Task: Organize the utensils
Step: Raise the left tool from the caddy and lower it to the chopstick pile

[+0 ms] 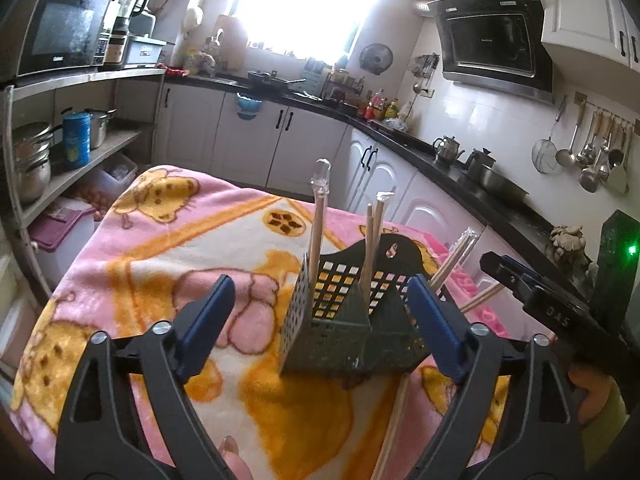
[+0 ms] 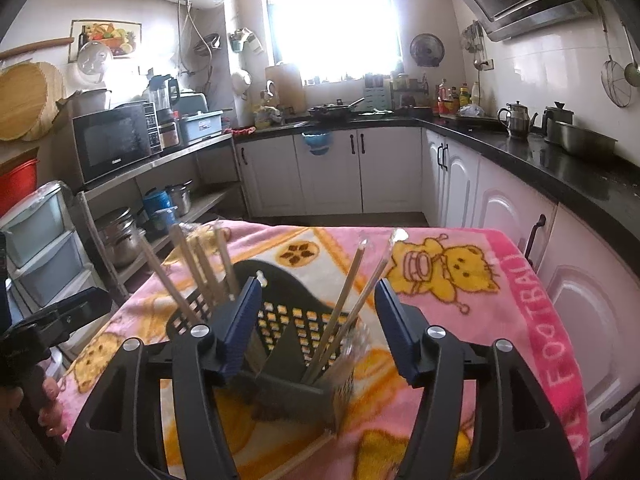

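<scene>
The utensil holder (image 1: 340, 320), a dark perforated plastic caddy with two front compartments and a raised back panel with a hanging hole, is standing upright on the surface (image 1: 160, 240), which is covered by a pink and orange cartoon-print blanket.

Left gripper (image 1: 320, 328): its blue-padded fingers (image 1: 204, 320) are spread wide and are gripping nothing. The holder is sitting between and just beyond the fingertips; contact between the right-hand pad and the holder cannot be determined from this view.

Right gripper (image 2: 316, 332): its fingers (image 2: 394, 332) are likewise standing apart with nothing clamped between them. The holder is lying directly ahead of them, in the gap.

Contents of the holder:
- In the compartment on the left of the left wrist view, wrapped chopsticks (image 1: 318, 220) are standing nearly upright, their clear plastic wrapper tips projecting above the rim.
- In the other compartment, a second bundle of chopsticks (image 1: 452, 264) is leaning outward toward the right gripper's side.
- In the right wrist view, the same two groups are appearing as one pair leaning right (image 2: 352, 300) and one bundle leaning left (image 2: 192, 268).

One loose chopstick (image 1: 394, 428) is lying flat on the blanket beside the holder's base, below the left gripper's right-hand finger.

Kitchen cabinets (image 2: 328, 172) and a black countertop (image 2: 540, 156) are standing behind the surface.
</scene>
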Motion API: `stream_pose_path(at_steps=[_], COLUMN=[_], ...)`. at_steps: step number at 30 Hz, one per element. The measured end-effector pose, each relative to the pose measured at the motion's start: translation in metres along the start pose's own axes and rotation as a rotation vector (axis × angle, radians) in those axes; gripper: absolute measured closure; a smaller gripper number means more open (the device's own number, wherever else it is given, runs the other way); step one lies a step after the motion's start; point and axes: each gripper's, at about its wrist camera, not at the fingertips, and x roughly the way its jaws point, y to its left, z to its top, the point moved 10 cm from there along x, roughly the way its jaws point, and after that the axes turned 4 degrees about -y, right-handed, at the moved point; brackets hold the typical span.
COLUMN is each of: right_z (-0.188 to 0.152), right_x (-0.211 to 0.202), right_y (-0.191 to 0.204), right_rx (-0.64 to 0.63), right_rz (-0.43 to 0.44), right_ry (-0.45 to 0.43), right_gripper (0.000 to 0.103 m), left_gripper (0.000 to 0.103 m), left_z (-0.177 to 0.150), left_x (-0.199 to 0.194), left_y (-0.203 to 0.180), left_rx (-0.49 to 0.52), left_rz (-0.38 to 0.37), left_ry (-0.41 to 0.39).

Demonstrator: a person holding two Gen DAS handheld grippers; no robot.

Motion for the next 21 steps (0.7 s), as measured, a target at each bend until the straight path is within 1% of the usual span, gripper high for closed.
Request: stream_pose_path(at_steps=[2,11,21], right_z=[-0.003,-0.024,-0.066], right_x=[-0.006,-0.03,-0.042], right_y=[0.003,0.007,0.001], right_rx=[-0.004,-0.011,-0.002], right_rz=[0.005,0.005,-0.018], right_ry=[0.002,0.024,0.092], right_gripper=[0.045,0.044,0.044], left_gripper=[0.019,0.019,0.018], left_z=[-0.004,-0.028,-0.051], left_x=[-0.005,-0.019,-0.027], left_y=[0.003,0.014,0.024], left_rx=[-0.004,-0.027,-0.037], left_rz=[0.006,0.024,0.03], left_ry=[0.0,0.023,0.053])
